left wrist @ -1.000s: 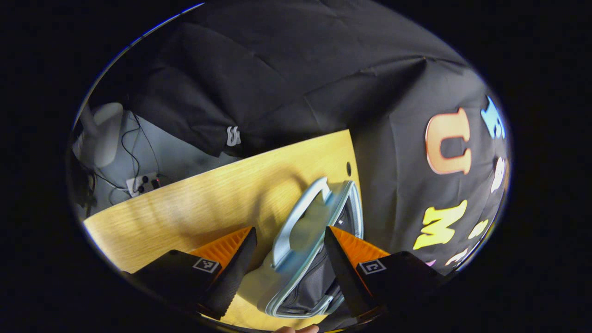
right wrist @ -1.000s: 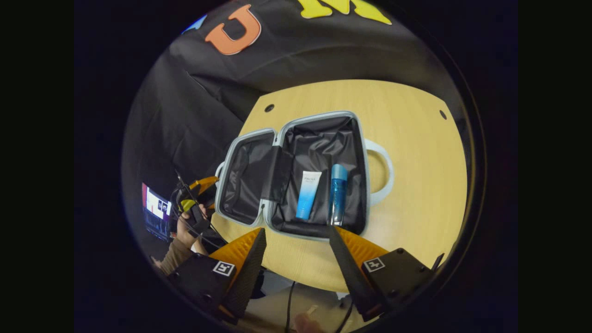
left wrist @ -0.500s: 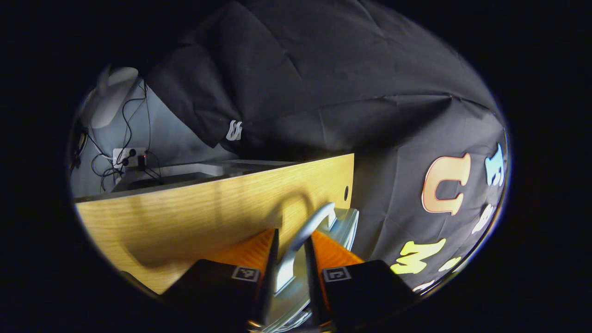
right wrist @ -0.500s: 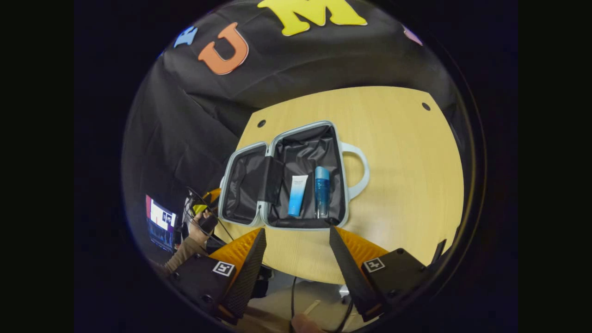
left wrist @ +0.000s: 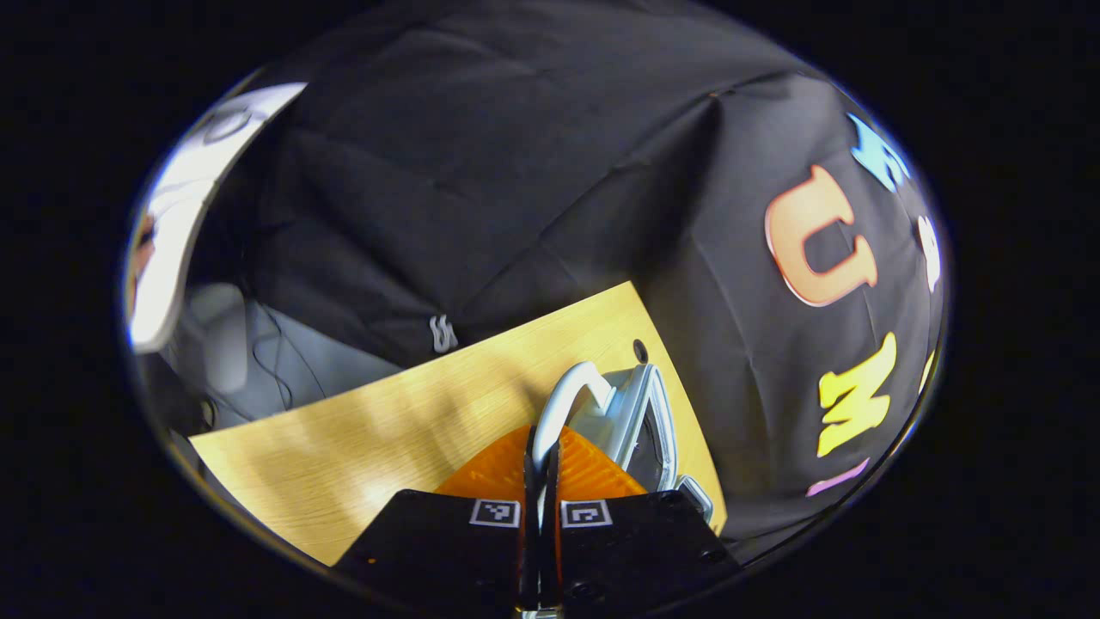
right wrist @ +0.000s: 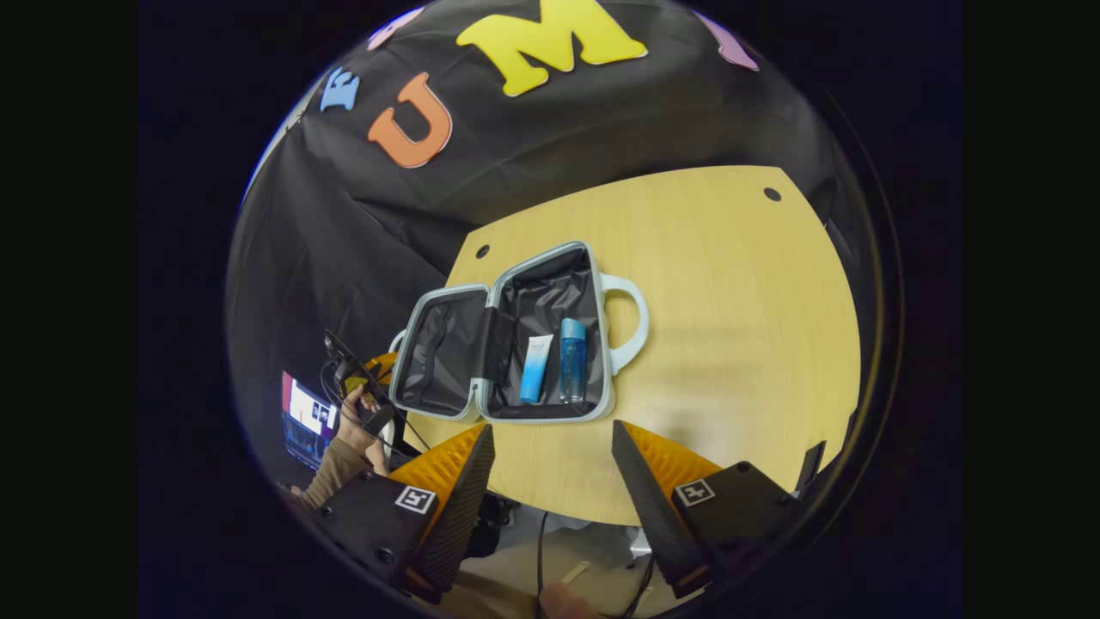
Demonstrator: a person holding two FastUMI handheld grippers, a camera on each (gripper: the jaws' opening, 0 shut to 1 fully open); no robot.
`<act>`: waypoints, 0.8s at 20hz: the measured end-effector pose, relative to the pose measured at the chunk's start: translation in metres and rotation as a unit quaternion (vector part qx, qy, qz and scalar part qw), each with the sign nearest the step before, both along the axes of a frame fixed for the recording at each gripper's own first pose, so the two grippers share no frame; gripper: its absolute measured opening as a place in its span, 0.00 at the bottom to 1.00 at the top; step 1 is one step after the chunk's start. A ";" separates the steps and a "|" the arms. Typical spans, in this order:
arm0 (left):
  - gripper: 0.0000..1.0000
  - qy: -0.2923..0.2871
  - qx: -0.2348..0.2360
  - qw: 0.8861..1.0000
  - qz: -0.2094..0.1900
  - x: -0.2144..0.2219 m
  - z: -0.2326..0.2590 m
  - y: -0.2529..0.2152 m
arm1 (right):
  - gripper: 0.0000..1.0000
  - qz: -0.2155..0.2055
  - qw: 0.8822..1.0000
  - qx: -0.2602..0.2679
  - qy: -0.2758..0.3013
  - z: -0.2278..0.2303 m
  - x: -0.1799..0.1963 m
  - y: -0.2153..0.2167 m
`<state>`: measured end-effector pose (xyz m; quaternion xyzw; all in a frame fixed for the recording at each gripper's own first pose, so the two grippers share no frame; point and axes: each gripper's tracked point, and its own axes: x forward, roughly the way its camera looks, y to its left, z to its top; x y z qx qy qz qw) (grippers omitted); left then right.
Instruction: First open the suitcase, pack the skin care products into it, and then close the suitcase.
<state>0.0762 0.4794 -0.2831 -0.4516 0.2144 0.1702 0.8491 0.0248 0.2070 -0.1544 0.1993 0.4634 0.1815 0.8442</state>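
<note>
Table: left tool clamps suitcase handle.

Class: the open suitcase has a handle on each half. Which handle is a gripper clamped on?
The handle on the lid half, the half holding no products: the left gripper is shut on it. The other handle is free.

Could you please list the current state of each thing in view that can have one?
suitcase: open, both halves flat on the table
tube: lying inside the suitcase
bottle: lying beside the tube
lid handle: pinched
left gripper: shut on the lid handle
right gripper: open, empty
</note>
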 end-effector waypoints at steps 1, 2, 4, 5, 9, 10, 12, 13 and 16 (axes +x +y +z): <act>0.04 0.000 0.026 1.000 -0.004 0.000 0.020 -0.006 | 0.82 -0.005 1.000 0.006 -0.002 0.000 0.002 -0.010; 0.04 0.000 0.047 0.999 -0.005 0.000 0.040 -0.014 | 0.82 -0.010 1.000 0.012 -0.002 -0.002 0.002 -0.021; 0.03 0.006 0.079 0.997 -0.008 0.000 0.077 -0.032 | 0.82 -0.017 1.000 0.025 0.004 -0.005 0.001 -0.042; 0.03 0.007 0.094 0.995 -0.009 0.000 0.093 -0.045 | 0.78 -0.018 0.999 0.028 0.007 -0.006 0.001 -0.052; 0.03 0.002 0.184 0.983 -0.026 0.005 0.149 -0.108 | 0.82 -0.022 0.999 0.037 -0.002 -0.009 0.006 -0.096; 0.03 0.000 0.211 0.977 -0.035 0.005 0.160 -0.129 | 0.82 -0.023 0.999 0.037 -0.004 -0.008 0.007 -0.107; 0.03 -0.009 0.255 0.966 -0.051 0.009 0.178 -0.170 | 0.82 -0.025 0.999 0.036 -0.005 -0.013 0.006 -0.129; 0.03 -0.016 0.275 0.960 -0.058 0.012 0.183 -0.189 | 0.82 -0.025 0.999 0.037 -0.004 -0.016 0.005 -0.140; 0.03 -0.025 0.306 0.948 -0.082 0.015 0.190 -0.247 | 0.82 -0.033 0.999 0.033 0.001 -0.026 -0.002 -0.179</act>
